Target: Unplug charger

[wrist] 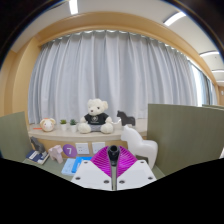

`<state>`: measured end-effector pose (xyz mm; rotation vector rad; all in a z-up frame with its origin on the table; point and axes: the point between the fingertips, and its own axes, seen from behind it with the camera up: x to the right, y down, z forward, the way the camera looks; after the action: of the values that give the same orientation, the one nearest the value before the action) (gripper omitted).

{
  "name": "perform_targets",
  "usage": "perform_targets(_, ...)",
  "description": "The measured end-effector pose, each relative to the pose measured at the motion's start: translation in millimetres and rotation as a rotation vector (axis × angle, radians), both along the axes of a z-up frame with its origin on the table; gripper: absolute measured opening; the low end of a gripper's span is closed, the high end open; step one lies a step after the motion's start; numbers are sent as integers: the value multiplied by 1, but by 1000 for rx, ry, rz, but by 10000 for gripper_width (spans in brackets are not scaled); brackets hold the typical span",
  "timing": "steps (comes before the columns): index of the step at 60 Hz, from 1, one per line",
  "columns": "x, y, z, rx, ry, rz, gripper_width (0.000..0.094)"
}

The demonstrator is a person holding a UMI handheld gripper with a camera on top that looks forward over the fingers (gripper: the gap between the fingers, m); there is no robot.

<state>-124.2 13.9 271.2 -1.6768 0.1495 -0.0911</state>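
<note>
The single camera rides on the gripper point(113, 160) and looks forward along its two fingers, which show at the bottom of the view. It faces level across a desk point(60, 150) toward a curtained window point(110, 75), well back from a teddy bear point(97, 115) seated on the sill.

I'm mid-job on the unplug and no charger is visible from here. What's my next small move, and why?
Probably tilt the claw down and slightly left. It points level at the teddy bear and curtains, and no charger or socket shows plainly. The desk clutter left of the fingers seems the likeliest place to look.
</note>
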Motion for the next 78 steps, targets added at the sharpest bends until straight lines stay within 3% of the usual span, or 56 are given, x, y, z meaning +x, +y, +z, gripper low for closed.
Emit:
perform_targets(4,28,-6,-26,-35,-2,-12,39)
perform_targets(6,50,7,-12,-74,5,-26,40)
perform_targets(13,90,9,-105,-217,40,-60,40)
perform_targets(26,108,13,-232,-428,106,-16,43)
perform_targets(36,109,11,-287,-502,129,15,45)
perform_targets(47,113,15,-286,-493,163,15,198)
perform_targets(49,113,14,-289,-509,173,5,293)
perform_targets(54,113,15,-284,-515,174,-14,651)
perform_targets(57,114,18,-269,-494,162,-25,748)
perform_targets(67,91,18,-189,-381,127,-25,839)
perform_targets(78,19,-16,-125,-316,144,10,844)
